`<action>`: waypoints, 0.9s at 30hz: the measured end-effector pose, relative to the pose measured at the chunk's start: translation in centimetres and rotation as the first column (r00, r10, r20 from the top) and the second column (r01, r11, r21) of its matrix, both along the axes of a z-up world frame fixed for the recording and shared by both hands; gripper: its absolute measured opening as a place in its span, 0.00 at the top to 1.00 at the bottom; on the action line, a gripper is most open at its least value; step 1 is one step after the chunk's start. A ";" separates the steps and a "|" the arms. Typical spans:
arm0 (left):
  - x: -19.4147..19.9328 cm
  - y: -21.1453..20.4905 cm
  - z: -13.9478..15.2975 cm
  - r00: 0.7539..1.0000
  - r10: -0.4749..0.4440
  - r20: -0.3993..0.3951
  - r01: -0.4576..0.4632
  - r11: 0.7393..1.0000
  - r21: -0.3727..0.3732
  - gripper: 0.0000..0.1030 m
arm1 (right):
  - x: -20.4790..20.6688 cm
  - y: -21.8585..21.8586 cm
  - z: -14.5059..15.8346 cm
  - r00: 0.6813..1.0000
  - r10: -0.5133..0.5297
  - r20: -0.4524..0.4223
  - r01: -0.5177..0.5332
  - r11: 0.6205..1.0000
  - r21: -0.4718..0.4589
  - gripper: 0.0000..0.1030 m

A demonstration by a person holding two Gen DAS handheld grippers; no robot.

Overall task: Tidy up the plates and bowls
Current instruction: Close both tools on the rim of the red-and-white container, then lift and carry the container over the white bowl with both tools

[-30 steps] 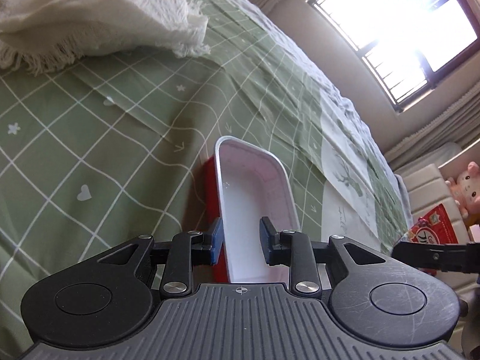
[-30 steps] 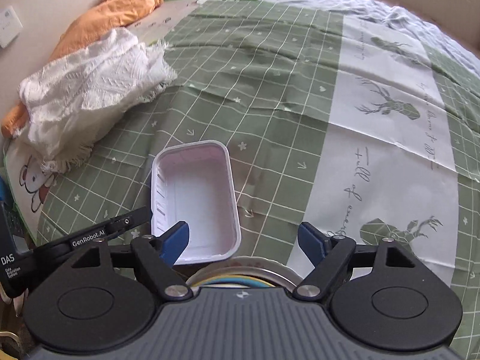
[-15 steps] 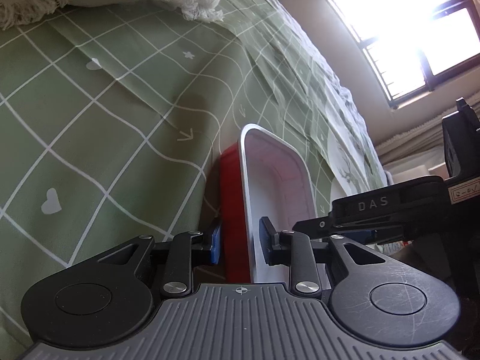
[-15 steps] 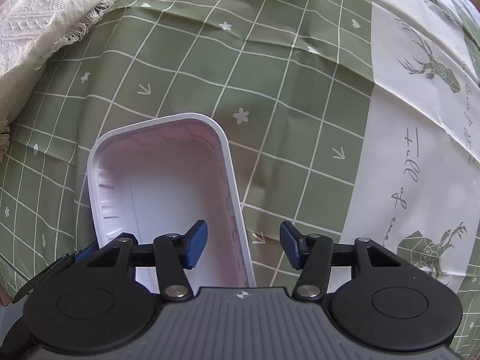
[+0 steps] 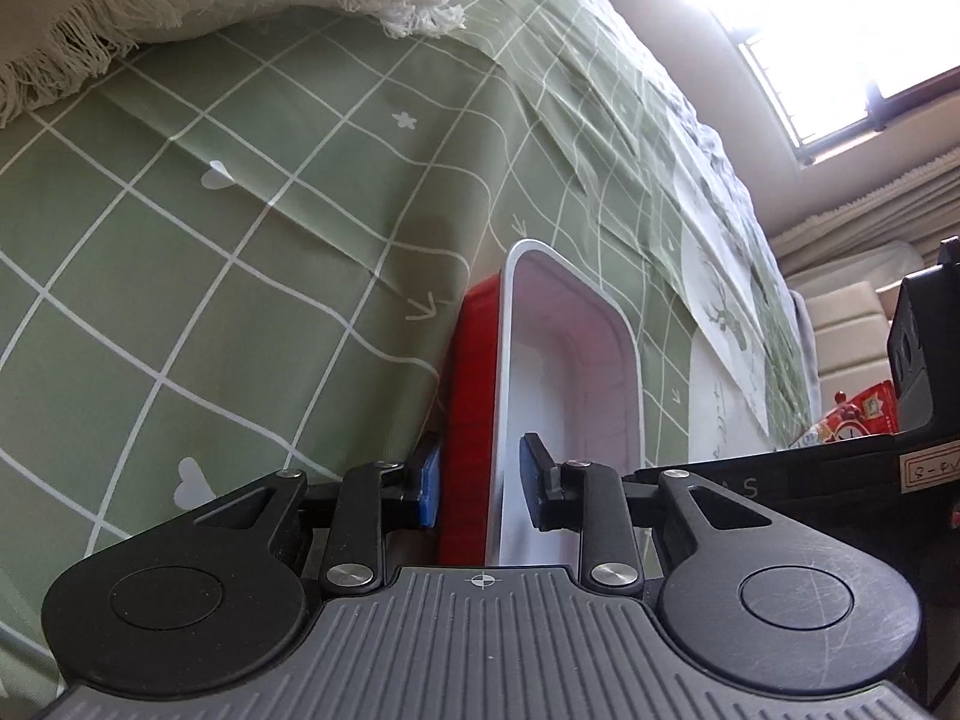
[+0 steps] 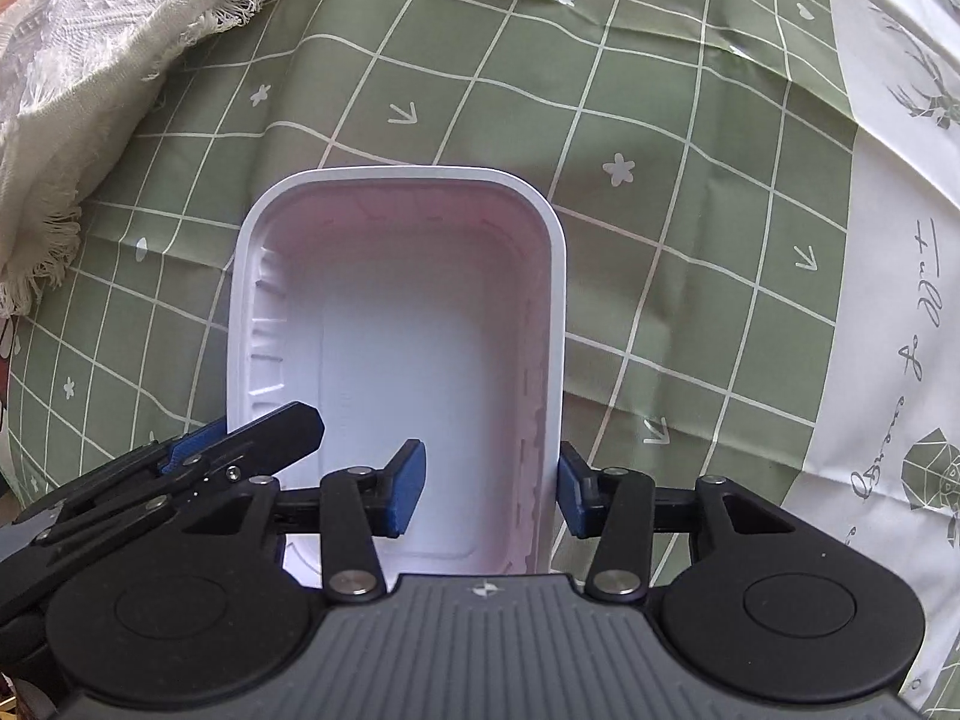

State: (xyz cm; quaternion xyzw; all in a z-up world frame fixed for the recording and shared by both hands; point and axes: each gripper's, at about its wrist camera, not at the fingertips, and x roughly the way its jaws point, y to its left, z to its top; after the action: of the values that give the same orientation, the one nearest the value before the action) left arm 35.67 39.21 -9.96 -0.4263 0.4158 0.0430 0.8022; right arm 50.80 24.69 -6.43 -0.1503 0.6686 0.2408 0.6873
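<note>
Right gripper (image 6: 491, 495), low in the centre of its own view, has closed in over the last second and come forward: its blue pads (image 6: 405, 489) now straddle the right long wall of the rectangular bowl (image 6: 420, 372), one pad inside the cavity, the other just outside the rim; a sliver of gap seems to remain, so it looks nearly pinched, not firmly clamped

Left gripper (image 5: 480, 486), at the bottom centre of its view, was already on the opposite long wall a second ago and remains pressed onto it, one pad against the red outside, one inside the white hollow; in the right view its black linkage enters from the lower left, touching the bowl's left rim

My reading: with both long walls taken, the bowl is about ready to be lifted two-handed toward wherever the dishes are gathered. A second ago a round dish rim showed under the right gripper; it is out of sight now

Bowl: thin moulded plastic, glossy red outside, matte white inside, rounded corners, rolled rim, short ribs down its side walls. Likely light and a little flexible

Beyond, filling mid-frame, lies the bedspread (image 6: 690, 192), soft sage-green cloth with white grid lines, stars and arrows, creased. Farther, upper left, a cream fringed throw (image 6: 90, 60), loosely woven, lies heaped
</note>
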 end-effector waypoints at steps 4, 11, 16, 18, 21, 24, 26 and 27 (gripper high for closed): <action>0.8 0.6 -0.9 1.000 -0.024 -0.015 0.023 0.999 -0.038 0.75 | -0.1 0.6 -0.1 1.000 -0.018 0.005 0.018 1.000 -0.016 0.55; 0.3 0.4 0.6 0.997 -0.051 -0.050 0.052 0.999 0.008 0.77 | -1.4 -0.5 2.5 0.999 -0.037 0.004 0.036 0.994 0.107 0.57; -1.1 0.2 3.7 0.995 -0.057 -0.076 0.061 0.997 0.044 0.77 | -3.7 -1.6 6.5 0.999 -0.025 0.043 0.015 0.975 0.220 0.57; -2.0 -0.3 6.0 0.997 -0.054 -0.058 0.059 0.994 0.088 0.77 | -4.4 -2.8 7.8 0.999 -0.031 0.038 0.019 0.964 0.263 0.57; -3.1 -1.5 9.4 0.999 -0.048 -0.025 0.051 0.988 0.148 0.77 | -5.7 -5.0 10.2 0.998 -0.035 0.051 0.016 0.945 0.325 0.57; -3.7 -3.5 12.0 0.998 -0.068 -0.010 0.069 0.980 0.184 0.77 | -7.3 -7.7 12.6 0.995 -0.046 0.087 0.010 0.926 0.377 0.57; -4.0 -5.2 13.4 0.996 -0.094 -0.002 0.092 0.973 0.212 0.77 | -8.4 -10.0 13.8 0.991 -0.062 0.121 0.008 0.915 0.403 0.57; -4.3 -6.4 14.0 0.994 -0.111 0.005 0.107 0.968 0.225 0.77 | -9.1 -11.3 14.4 0.987 -0.073 0.142 0.008 0.910 0.415 0.57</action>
State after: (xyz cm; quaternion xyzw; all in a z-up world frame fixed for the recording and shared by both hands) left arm 31.40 32.86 4.08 -0.3098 0.4240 0.0421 0.8500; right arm 41.72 13.35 7.95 -0.0057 0.5502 0.3501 0.7581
